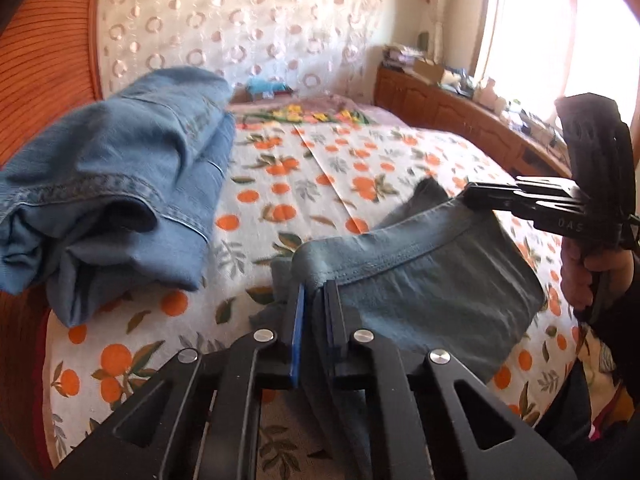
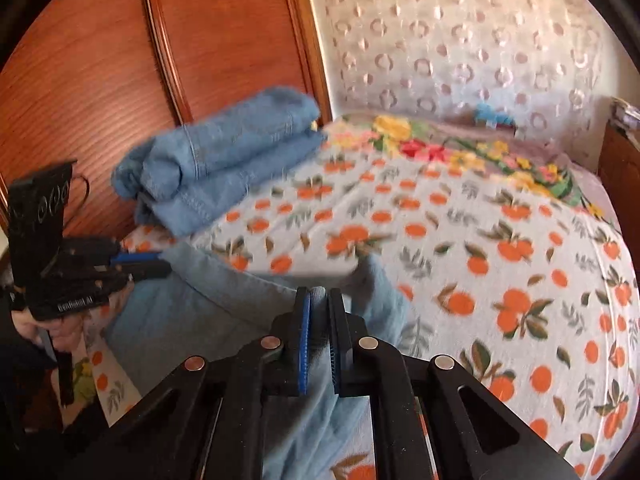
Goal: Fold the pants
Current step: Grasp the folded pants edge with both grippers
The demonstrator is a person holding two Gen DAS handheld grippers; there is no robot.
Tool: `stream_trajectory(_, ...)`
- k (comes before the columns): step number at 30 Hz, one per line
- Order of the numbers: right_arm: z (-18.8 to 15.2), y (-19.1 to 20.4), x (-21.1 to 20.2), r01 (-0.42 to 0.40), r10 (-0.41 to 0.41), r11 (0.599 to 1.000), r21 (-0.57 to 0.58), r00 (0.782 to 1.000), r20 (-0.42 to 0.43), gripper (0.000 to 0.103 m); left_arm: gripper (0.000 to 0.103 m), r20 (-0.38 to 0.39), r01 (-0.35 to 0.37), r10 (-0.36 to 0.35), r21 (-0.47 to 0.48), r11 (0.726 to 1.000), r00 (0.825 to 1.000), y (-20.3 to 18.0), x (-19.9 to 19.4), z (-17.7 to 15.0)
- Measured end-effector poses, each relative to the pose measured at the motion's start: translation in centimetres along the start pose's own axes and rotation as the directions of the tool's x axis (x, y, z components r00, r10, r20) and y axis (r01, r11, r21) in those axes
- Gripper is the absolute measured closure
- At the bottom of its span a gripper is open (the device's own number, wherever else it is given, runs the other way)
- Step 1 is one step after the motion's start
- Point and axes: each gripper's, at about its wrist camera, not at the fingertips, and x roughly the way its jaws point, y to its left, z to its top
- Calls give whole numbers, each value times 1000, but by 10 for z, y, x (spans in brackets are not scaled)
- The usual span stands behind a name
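Pants (image 1: 424,280) of grey-blue cloth hang stretched between the two grippers above a bed (image 1: 320,184) covered with an orange-print sheet. The left gripper (image 1: 316,292) has its blue-padded fingers pressed together on one end of the hemmed edge, with cloth bunched between and in front of them. The right gripper (image 1: 470,194), seen side-on at the right of the left wrist view, pinches the far end of that same edge, so the hem runs taut and slightly upward from one to the other.

Only the left wrist view shows the right hand (image 1: 588,276) wrapped around its handle below the gripper body, along with a bright window (image 1: 560,40) and a cluttered wooden sideboard (image 1: 460,108) along the far side of the bed.

The right wrist view shows its own gripper (image 2: 319,300) clamped on a fold of the pants (image 2: 208,312), which fall away beneath it. There the left gripper (image 2: 158,262) reaches in level from the left edge, fingers closed on the cloth, with the left hand (image 2: 44,328) partly visible gripping the handle below.

Folded blue jeans (image 1: 116,196) lie stacked near the wooden headboard (image 2: 120,60), well apart from the pants. A floral blanket (image 2: 460,152) lies at the far end of the bed.
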Motion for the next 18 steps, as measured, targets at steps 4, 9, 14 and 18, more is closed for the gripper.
stream_trajectory(4, -2, -1, 9, 22, -22, 1000, 8, 1000, -12, 95, 89, -21, -15, 15, -7, 1000, 1000, 3, 5, -1)
stream_trajectory(9, -8, -3, 18, 61, -61, 998, 3, 996, -59, 79, 70, -62, -38, 37, -15, 999, 997, 6, 10, -4)
stream_trajectory(14, -8, -3, 8, 45, -45, 999, 2, 998, -52, 54, 56, -71, -30, 29, -16, 999, 997, 6, 5, -12)
stream_trajectory(18, -11, -7, 12, 51, -51, 999, -4, 995, -82, 49, 55, -116, -32, 27, -39, 999, 993, 12, 16, -16)
